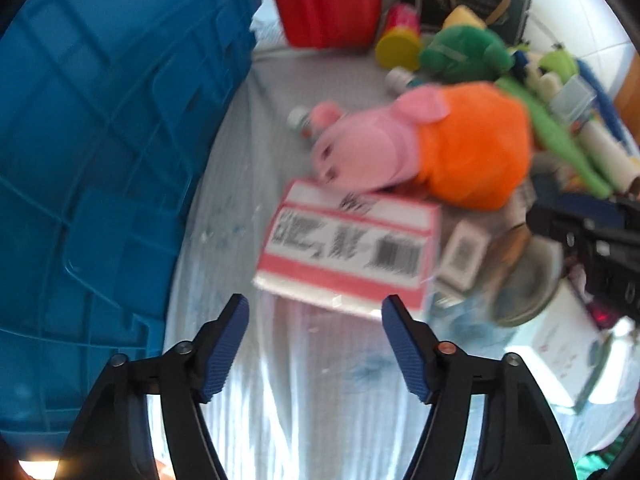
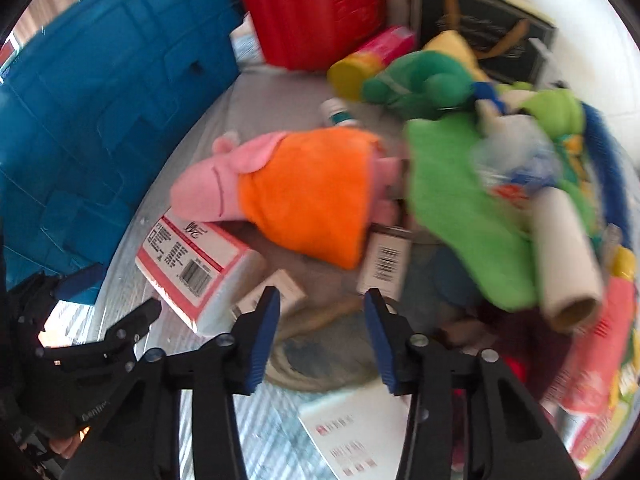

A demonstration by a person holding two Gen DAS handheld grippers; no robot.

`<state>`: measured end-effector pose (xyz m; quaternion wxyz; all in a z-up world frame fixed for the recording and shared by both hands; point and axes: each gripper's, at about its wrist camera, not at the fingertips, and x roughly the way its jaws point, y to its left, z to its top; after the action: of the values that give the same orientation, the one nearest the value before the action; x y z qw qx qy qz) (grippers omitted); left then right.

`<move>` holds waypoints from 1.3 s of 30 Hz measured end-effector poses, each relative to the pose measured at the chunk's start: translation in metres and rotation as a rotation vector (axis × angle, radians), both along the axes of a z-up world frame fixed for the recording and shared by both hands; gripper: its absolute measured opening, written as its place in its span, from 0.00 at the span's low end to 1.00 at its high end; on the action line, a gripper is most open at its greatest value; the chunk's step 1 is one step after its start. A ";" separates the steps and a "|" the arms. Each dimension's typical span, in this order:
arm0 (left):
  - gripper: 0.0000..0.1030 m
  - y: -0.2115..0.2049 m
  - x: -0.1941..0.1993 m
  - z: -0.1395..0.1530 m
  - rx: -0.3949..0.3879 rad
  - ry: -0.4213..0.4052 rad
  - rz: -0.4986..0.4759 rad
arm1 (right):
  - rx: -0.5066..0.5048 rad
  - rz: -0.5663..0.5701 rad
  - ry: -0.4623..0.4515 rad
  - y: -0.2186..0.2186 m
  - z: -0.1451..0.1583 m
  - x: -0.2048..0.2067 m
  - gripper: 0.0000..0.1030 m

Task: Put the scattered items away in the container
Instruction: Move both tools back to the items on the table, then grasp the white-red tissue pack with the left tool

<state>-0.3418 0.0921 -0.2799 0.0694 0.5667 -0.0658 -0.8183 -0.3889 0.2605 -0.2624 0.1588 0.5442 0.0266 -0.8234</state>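
Pink-bordered carton [image 1: 348, 246] with the barcode label is what my left claw [image 1: 314, 336] is lined up on, it lies flat on the pale cloth [image 1: 320, 400] just ahead of my fingertips, with the pink pig plush in the orange dress [image 1: 424, 144] resting its snout on the far edge. My left jaws are parted about as wide as the carton's near end and have nothing in them, none of the pads touching anything. My right claw [image 2: 322, 336] is narrower but also empty, hanging over a blurry grey-blue round thing [image 2: 320, 364] and a brownish handle-like piece I can't really make out, with two small barcoded boxes [image 2: 384, 264] just beyond. The big blue crate [image 1: 100, 140] stands right beside the carton on the left side, so the trip is short. Beyond all that is the rest of the heap: green plush [image 1: 464, 52], yellow-capped tube [image 1: 400, 46], cardboard roll [image 2: 568, 264], red case [image 1: 324, 0]. What worries me: the carton is wide and slick, so if I close on a corner it'll likely swivel out or slide on the cloth, and lifting it probably tips the pig over and rolls the small bottle [image 1: 300, 122] behind it. Also both claws are close together, they could bump
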 end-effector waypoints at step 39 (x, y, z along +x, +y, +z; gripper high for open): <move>0.81 0.000 -0.037 -0.028 0.082 0.089 0.042 | -0.043 -0.031 -0.111 -0.028 -0.030 0.044 0.39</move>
<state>-0.3790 0.0924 -0.3075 0.0660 0.5333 -0.0174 -0.8432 -0.3447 0.2321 -0.2922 0.1589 0.5860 -0.0084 -0.7946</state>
